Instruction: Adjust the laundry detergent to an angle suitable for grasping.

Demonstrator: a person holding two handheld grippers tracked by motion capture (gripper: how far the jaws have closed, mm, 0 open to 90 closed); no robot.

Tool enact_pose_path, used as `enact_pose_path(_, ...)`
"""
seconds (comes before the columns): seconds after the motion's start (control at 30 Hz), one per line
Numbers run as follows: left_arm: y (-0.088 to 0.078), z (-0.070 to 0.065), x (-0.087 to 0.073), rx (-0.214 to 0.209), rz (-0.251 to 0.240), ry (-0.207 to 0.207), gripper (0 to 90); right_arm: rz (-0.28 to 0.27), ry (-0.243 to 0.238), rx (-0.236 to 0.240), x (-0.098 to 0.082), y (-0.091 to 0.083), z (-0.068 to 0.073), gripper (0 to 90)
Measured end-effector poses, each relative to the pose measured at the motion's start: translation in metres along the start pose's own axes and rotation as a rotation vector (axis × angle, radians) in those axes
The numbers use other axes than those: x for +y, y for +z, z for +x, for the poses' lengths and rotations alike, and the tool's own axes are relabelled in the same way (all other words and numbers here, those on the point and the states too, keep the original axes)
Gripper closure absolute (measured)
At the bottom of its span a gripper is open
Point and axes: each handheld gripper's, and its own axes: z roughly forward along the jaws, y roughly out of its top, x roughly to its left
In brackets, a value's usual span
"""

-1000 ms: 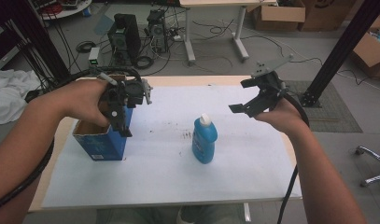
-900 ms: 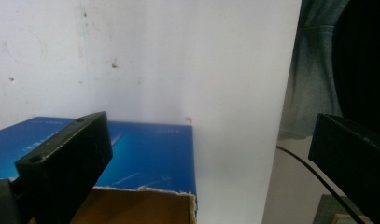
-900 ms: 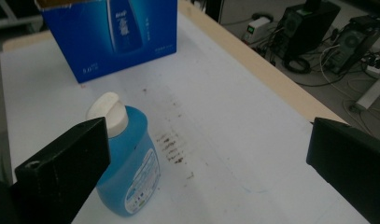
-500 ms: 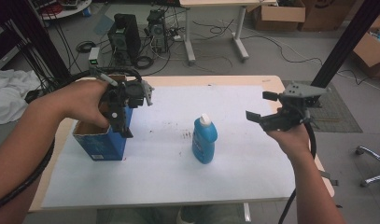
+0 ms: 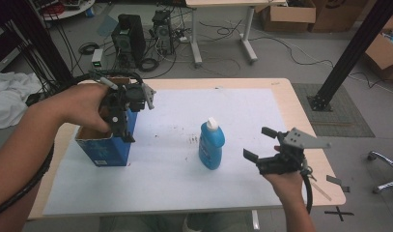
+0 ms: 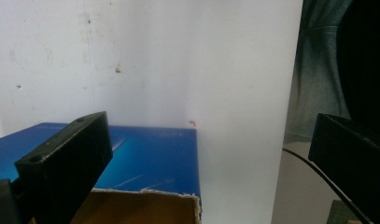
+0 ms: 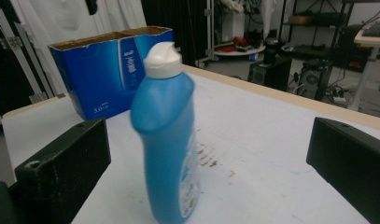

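High view: the left gripper (image 5: 128,121) is hovering over the open blue cardboard box (image 5: 105,147); the upright blue plastic bottle with white cap (image 5: 211,145) is standing mid-table, the right gripper (image 5: 258,143) just beside it. Left gripper view: jaws gaping wide, empty. Right gripper view: jaws gaping wide, facing the bottle (image 7: 166,135), empty.

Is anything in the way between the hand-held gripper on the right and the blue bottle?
Nothing visible is. The right hand-held gripper is open and faces the blue bottle across bare white table cover. The blue box stands beyond the bottle, under the left hand-held gripper.
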Motion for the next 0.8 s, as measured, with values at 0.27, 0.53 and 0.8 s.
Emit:
enact_pose_path(0.27, 0.004, -0.001, 0.003, -0.003, -0.005, 0.007, 0.1, -0.003, -0.011, -0.022, -0.033, 0.023, 0.028, 0.0)
enact_pose_path(0.53, 0.005, 0.001, 0.000, -0.003, -0.008, 0.003, 0.1, 0.001, 0.002, -0.061, -0.060, 0.049, 0.039, 0.0)
enact_pose_path(0.8, 0.008, 0.001, -0.002, -0.007, -0.006, -0.006, 0.1, -0.011, 0.051, -0.104, -0.076, 0.066, 0.041, 0.0)
